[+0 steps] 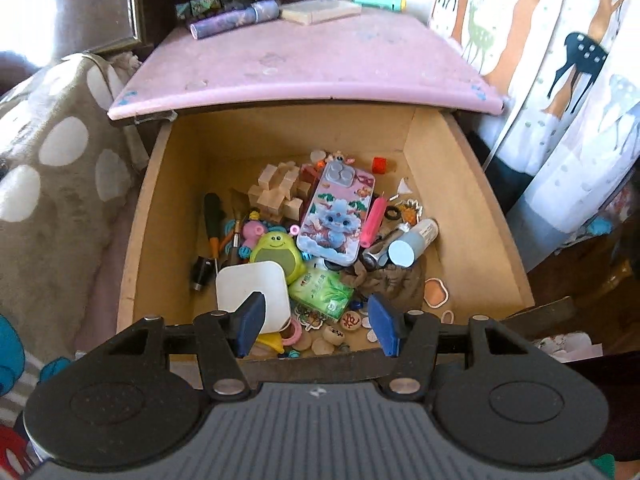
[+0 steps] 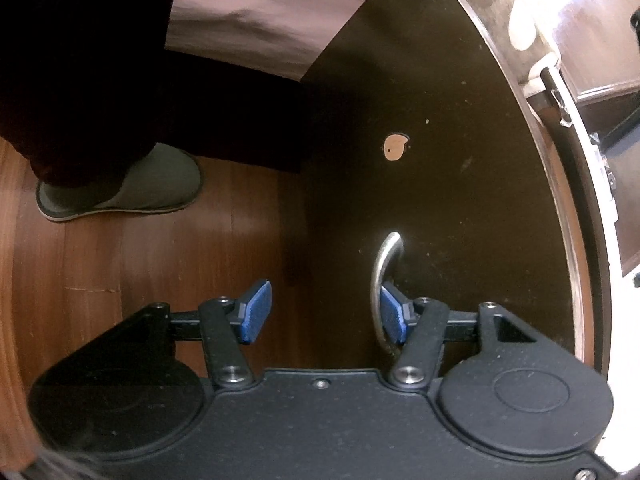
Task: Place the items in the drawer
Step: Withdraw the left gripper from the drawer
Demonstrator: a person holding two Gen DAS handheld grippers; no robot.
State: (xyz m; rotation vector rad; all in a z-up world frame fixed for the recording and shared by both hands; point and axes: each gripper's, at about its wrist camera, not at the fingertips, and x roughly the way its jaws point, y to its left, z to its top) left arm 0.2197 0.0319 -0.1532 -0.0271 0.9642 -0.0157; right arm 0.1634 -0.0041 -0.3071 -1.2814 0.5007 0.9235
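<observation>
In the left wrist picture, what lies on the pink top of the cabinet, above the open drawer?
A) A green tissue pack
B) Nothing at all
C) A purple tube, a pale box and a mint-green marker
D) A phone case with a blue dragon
C: the purple tube, the pale box and the mint-green marker lie at the back of the pink top, while the dragon phone case and the green tissue pack are down inside the drawer.

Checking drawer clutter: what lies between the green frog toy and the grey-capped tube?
In the left wrist view, the pink dragon-print tin lies between the green frog toy and the grey-capped tube, with a metal cylinder beside the tube.
</observation>
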